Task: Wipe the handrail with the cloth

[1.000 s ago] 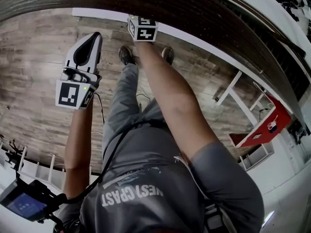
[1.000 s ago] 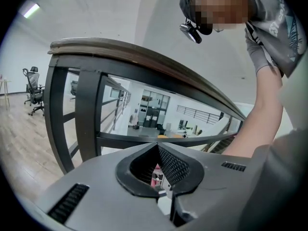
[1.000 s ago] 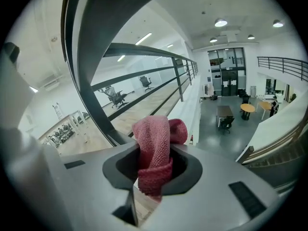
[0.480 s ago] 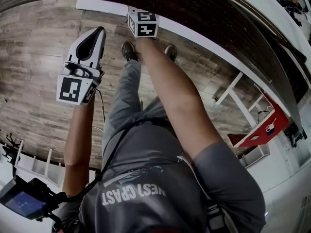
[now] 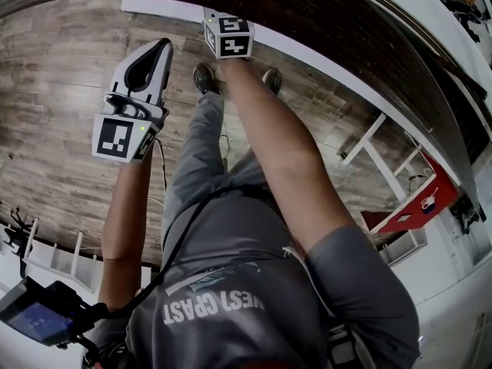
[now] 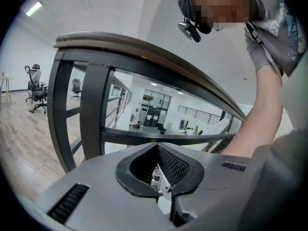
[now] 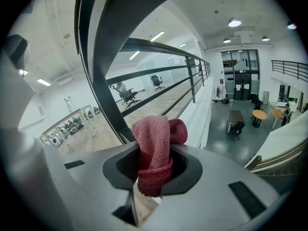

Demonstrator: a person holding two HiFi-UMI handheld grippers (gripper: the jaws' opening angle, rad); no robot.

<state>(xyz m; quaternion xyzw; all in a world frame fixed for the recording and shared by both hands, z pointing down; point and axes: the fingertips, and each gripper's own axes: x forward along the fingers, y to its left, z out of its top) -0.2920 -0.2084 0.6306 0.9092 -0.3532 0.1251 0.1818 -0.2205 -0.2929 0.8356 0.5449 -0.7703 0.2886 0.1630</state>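
Observation:
The dark wooden handrail (image 5: 307, 10) curves across the top of the head view. My right gripper's marker cube (image 5: 228, 37) sits right at the rail's edge, and its jaws are hidden beneath the rail. In the right gripper view, my right gripper (image 7: 154, 165) is shut on a bunched red cloth (image 7: 153, 146), with a dark part of the railing (image 7: 108, 42) close in front. My left gripper (image 5: 160, 49) hangs left of the right arm, short of the rail, shut and empty. In its own view my left gripper (image 6: 158, 174) faces the handrail (image 6: 144, 49) and dark balusters (image 6: 94, 109).
Wood-plank floor (image 5: 54, 106) lies below, with the person's shoes (image 5: 204, 77) near a white skirting strip (image 5: 330, 68). Beyond the railing is an open atrium (image 7: 250, 114) with tables. Office chairs (image 6: 36, 88) stand far left. A red object (image 5: 419, 202) sits at the right.
The left gripper has edged slightly up toward the rail. The right gripper stays at the rail's edge with the cloth.

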